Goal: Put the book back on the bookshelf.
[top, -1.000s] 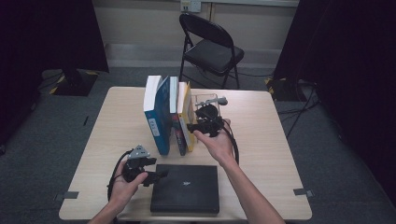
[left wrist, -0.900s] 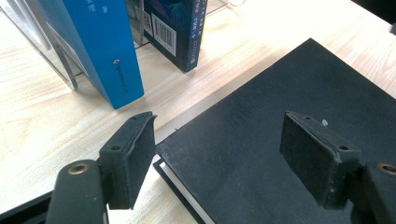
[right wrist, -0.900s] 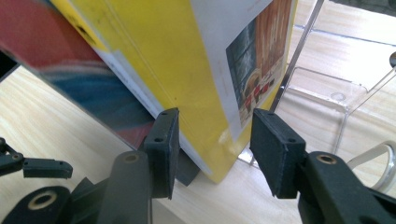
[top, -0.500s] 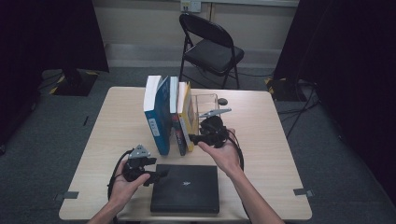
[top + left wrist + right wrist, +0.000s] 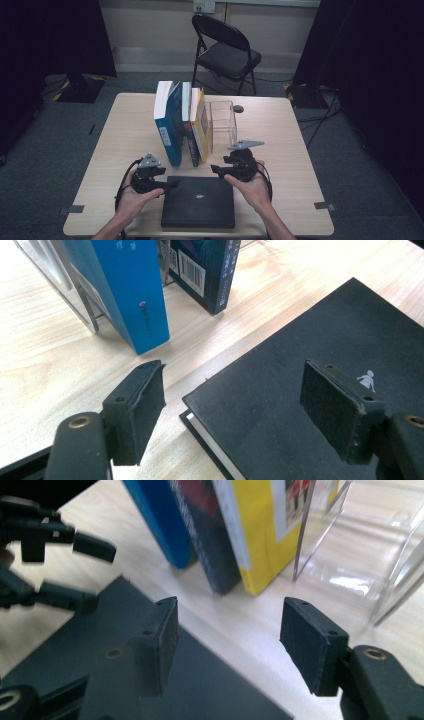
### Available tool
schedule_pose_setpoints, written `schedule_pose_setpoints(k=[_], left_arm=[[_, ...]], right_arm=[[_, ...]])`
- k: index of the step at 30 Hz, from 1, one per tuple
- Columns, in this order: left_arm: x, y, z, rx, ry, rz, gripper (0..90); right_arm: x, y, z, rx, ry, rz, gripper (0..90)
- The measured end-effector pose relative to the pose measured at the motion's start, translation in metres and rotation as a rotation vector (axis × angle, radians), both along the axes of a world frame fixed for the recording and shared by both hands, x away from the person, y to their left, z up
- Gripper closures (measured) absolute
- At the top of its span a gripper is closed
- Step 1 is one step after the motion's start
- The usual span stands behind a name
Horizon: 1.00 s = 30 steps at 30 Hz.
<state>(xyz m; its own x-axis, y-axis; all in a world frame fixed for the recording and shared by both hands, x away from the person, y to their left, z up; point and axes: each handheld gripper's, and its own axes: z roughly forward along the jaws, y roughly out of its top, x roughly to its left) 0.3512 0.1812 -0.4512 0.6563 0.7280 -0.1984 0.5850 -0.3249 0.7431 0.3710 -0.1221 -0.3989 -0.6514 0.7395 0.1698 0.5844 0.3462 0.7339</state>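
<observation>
Flat book before upright books

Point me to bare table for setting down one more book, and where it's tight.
Free: the wide strip of table left of the blue book, and the strip right of the clear holder to the table's right edge. Tight: the near middle, where the black book lies between the left gripper and the right gripper.

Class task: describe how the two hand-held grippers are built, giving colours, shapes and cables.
Both the left gripper and right gripper are black, each topped by a grey three-cornered plate, with a black cable trailing back. Their jaws end in flat, rectangular black pads. Forearms are bare.
</observation>
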Motion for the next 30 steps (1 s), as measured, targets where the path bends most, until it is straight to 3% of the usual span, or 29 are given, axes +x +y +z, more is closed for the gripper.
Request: schedule_pose_setpoints(k=[6,8,10,13,15,18,21,25,27,30], left_arm=[[0.001,-0.001,-0.001,0.003,0.011,-0.023,28.5],[0.001,-0.002,0.0,0.001,-0.016,-0.028,34.1],[0.001,-0.004,0.0,-0.008,-0.011,-0.032,32.6],[0.004,-0.008,-0.003,0.011,-0.001,-0.037,32.3],[0.006,-0.008,-0.004,0.007,0.004,-0.048,31.9],[0.011,-0.006,-0.009,0.018,0.039,-0.059,31.1],[0.014,-0.006,-0.011,0.018,0.045,-0.044,31.1],[0.013,-0.008,-0.013,0.034,0.048,-0.065,31.4],[0.013,-0.011,-0.013,0.036,0.053,-0.067,30.8],[0.013,-0.013,-0.014,0.034,0.065,-0.07,26.4]], right_arm=[[-0.021,-0.009,-0.015,0.015,0.001,-0.008,31.2],[-0.029,-0.013,-0.02,0.019,-0.002,0.001,29.9],[-0.037,-0.017,-0.025,0.045,0.005,0.006,29.7],[-0.048,-0.022,-0.035,0.028,0.012,0.027,28.2],[-0.055,-0.026,-0.042,0.049,0.025,0.032,27.0],[-0.065,-0.028,-0.051,0.043,0.024,0.032,25.7],[-0.072,-0.028,-0.059,0.032,0.029,0.045,22.8],[-0.079,-0.029,-0.062,0.007,0.03,0.064,22.6],[-0.081,-0.029,-0.064,-0.041,0.021,0.067,22.1],[-0.084,-0.031,-0.067,-0.014,0.04,0.075,20.2]])
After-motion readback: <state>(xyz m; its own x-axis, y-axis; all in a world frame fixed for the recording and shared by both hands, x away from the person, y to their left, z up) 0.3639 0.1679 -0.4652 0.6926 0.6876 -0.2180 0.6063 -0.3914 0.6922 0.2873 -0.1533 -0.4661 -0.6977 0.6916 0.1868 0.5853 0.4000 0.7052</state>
